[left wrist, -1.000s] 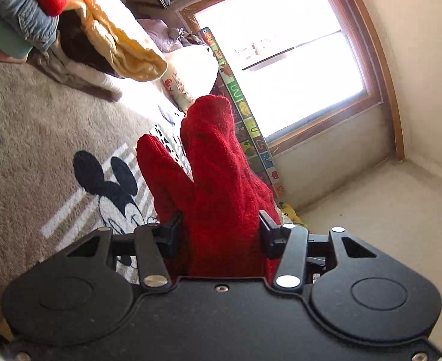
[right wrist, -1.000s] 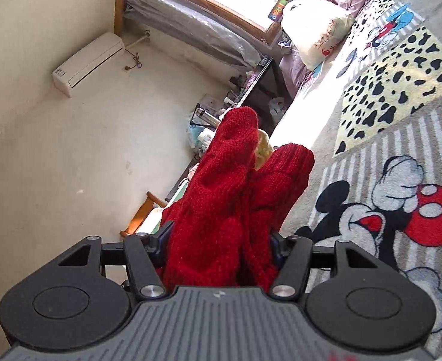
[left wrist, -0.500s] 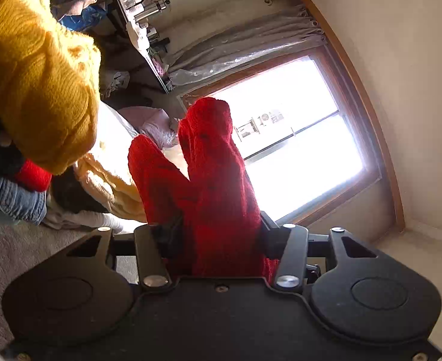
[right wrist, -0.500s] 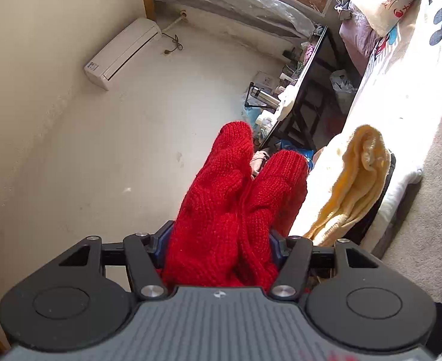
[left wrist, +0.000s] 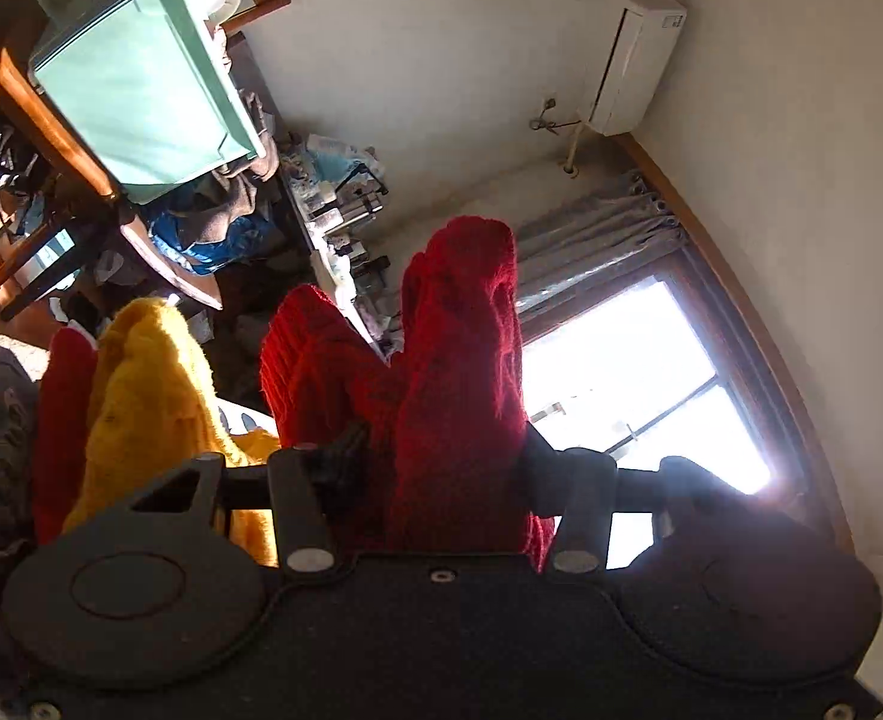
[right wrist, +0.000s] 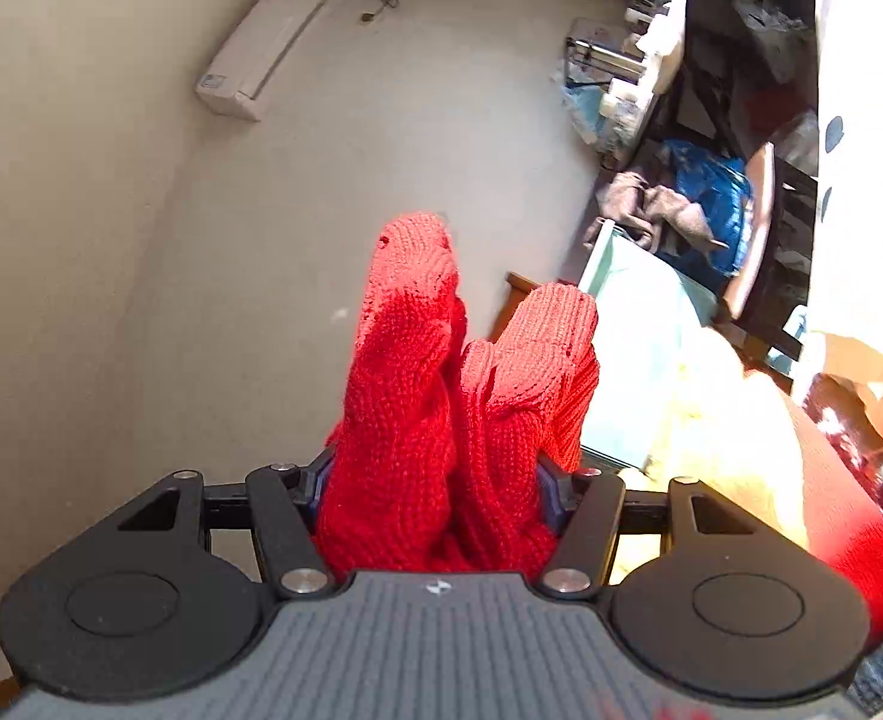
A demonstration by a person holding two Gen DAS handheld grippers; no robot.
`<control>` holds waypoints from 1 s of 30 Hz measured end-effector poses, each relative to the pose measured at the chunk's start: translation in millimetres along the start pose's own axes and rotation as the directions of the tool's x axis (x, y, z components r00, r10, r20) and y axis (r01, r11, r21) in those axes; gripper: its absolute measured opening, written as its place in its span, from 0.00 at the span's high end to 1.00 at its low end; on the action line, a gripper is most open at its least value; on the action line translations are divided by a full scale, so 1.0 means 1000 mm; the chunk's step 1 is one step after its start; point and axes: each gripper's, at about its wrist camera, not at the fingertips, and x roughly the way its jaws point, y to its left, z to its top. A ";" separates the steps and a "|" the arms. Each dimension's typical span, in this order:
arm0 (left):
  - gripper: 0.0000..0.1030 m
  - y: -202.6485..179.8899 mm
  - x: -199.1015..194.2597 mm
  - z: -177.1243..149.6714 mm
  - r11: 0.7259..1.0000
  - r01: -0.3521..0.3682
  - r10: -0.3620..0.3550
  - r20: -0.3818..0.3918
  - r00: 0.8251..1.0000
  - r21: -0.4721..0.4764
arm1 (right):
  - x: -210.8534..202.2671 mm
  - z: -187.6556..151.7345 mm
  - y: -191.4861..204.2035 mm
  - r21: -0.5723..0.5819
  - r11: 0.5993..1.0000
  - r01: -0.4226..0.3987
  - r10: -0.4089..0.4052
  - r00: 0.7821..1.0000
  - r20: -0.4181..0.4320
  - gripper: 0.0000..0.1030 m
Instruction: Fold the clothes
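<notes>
- My left hand-held gripper is clamped on bunched red knit; my right hand-held gripper pinches more of the same red knit the same way.
- The knit stands up past both sets of fingers, lifted high toward the wall, its long axis presumably spanning between my two grips.
- Neither side is nearer; the yellow garment hangs just beside my left.

— Any writing you can read?
— None. The air conditioner carries a small label at one end, but it's too blurred to make out.
</notes>
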 end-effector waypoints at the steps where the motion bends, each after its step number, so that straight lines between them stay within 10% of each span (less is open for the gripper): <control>1: 0.53 0.029 0.010 -0.006 0.999 -0.030 0.030 -0.002 1.000 -0.036 | 0.004 -0.006 -0.020 0.031 0.997 0.064 -0.064 0.998 -0.014 0.50; 9: 0.49 0.042 0.003 0.000 0.996 0.033 -0.035 -0.024 0.999 -0.082 | -0.003 -0.019 0.000 -0.068 0.992 0.109 -0.110 0.994 -0.018 0.43; 14: 0.12 0.013 -0.030 0.000 0.999 0.019 -0.021 0.052 0.998 0.038 | -0.038 -0.034 0.034 -0.159 0.976 0.148 -0.131 0.985 0.110 0.23; 22: 0.12 -0.002 -0.085 -0.009 0.987 0.033 -0.046 0.079 0.996 0.156 | -0.123 -0.053 0.056 -0.264 0.934 0.242 -0.191 0.960 0.203 0.14; 26: 0.04 -0.006 -0.099 -0.041 0.977 0.030 -0.025 -0.024 0.999 0.212 | -0.158 -0.075 0.051 -0.342 0.872 0.350 -0.296 0.934 0.201 0.07; 30: 0.01 -0.010 -0.096 -0.099 0.955 0.033 0.030 -0.206 0.978 0.296 | -0.219 -0.111 0.038 -0.351 0.786 0.509 -0.460 0.861 0.219 0.02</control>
